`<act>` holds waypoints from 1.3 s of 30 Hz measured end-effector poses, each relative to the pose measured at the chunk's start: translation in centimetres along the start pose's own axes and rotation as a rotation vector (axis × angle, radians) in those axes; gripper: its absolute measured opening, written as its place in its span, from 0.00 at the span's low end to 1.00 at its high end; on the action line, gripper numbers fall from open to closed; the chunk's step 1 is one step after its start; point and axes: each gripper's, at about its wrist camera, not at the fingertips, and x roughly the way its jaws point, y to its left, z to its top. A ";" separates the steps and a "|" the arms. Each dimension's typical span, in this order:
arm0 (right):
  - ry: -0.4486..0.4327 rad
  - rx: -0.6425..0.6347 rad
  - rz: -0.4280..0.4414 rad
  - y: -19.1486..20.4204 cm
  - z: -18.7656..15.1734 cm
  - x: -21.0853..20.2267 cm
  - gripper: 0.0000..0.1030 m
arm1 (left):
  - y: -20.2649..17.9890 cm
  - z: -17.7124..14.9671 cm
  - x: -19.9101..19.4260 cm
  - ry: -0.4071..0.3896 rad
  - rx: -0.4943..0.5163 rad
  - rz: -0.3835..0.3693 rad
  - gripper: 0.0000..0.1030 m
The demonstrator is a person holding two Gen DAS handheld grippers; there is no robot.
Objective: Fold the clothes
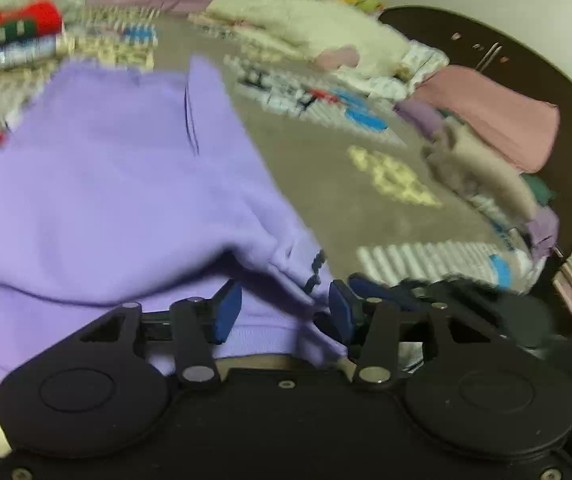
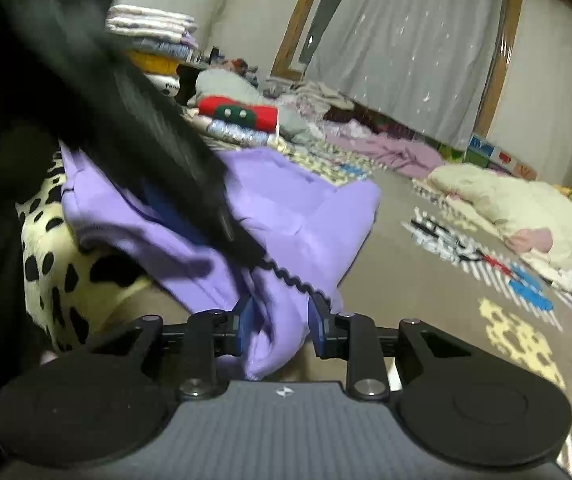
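A lilac sweatshirt [image 1: 106,184] fills the left half of the left wrist view, raised off the floor and blurred. Its ribbed hem runs between the blue pads of my left gripper [image 1: 285,312], which is shut on a thick bunch of it. In the right wrist view the same sweatshirt [image 2: 309,208] hangs crumpled. A fold of it drops between the pads of my right gripper [image 2: 282,326], shut on that fold. The left gripper's blurred black body [image 2: 146,140] crosses above the garment, with a coiled cable [image 2: 286,276] trailing over the cloth.
Grey patterned carpet [image 1: 325,152] lies beyond. A cream blanket heap [image 1: 305,28] sits at the back, a folded stack topped by a red item [image 1: 14,28] at left, mixed clothes with a pink piece [image 1: 493,116] at right. A black-spotted cushion [image 2: 54,264] lies under the sweatshirt.
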 end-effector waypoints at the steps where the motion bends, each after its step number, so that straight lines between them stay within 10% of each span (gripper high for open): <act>1: 0.003 -0.002 0.008 0.0 0.0 0.1 0.29 | 0.1 1.1 -1.1 -0.035 0.019 -0.005 0.45; 5: 0.023 -0.010 0.033 0.3 -0.2 0.7 0.28 | 1.9 6.8 1.1 -0.115 0.109 0.064 0.46; 12: 0.005 -0.026 0.031 0.7 0.0 0.6 0.28 | 9.5 14.0 15.2 0.003 -0.039 0.176 0.45; 14: -0.024 -0.024 0.017 0.5 0.2 0.4 0.26 | 10.9 14.9 18.2 0.031 -0.114 0.126 0.45; 17: -0.037 -0.041 0.032 0.4 0.4 0.6 0.26 | 11.7 16.2 21.5 0.078 -0.192 0.046 0.09; 22: 0.016 -0.030 0.098 0.3 0.0 1.8 0.26 | 13.1 16.3 22.3 0.032 -0.434 -0.118 0.07; 29: 0.046 -0.031 0.115 0.6 0.2 2.4 0.26 | 13.4 15.9 22.4 0.089 -0.328 0.004 0.15; 39: -0.043 -0.057 0.073 1.2 0.8 1.0 0.26 | 6.7 16.2 18.4 -0.067 0.136 0.024 0.16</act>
